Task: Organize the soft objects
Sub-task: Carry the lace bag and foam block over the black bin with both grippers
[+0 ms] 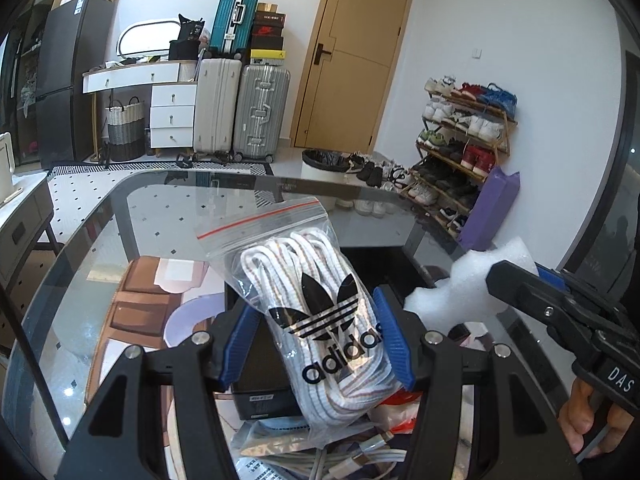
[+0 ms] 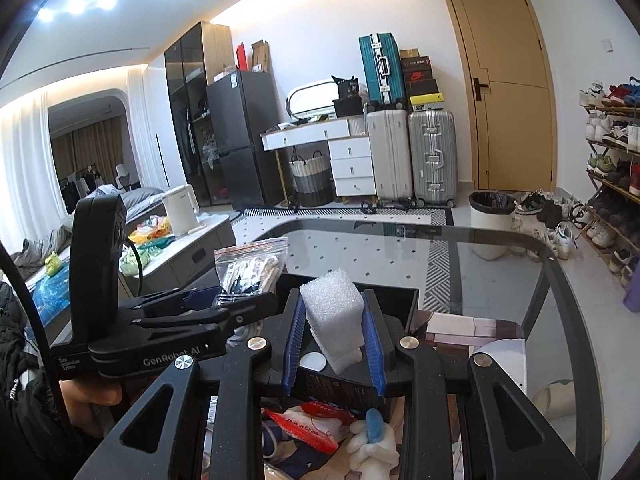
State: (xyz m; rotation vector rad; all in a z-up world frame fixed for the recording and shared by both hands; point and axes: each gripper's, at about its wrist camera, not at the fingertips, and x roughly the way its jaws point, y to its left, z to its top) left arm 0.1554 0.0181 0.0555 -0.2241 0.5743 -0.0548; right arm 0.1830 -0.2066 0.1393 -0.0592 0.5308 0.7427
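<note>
The bag of laces is clamped lengthwise by the left gripper; the foam block is squeezed upright by the right gripper, both above the black box

Glass table lies under and ahead of the gripper. Past its far edge, straight ahead: white bin with black liner, loose shoes beside it. Ahead-right: wooden shoe rack full of sneakers against the wall, purple bag leaning at its near end. Behind the bin, a tan door, closed. Ahead-left: silver suitcase touching a white suitcase, teal suitcase and stacked shoeboxes on top. Left of those, white drawer unit, woven basket, black fridge. Far left in the right wrist view: white kettle on a low cabinet.
</note>
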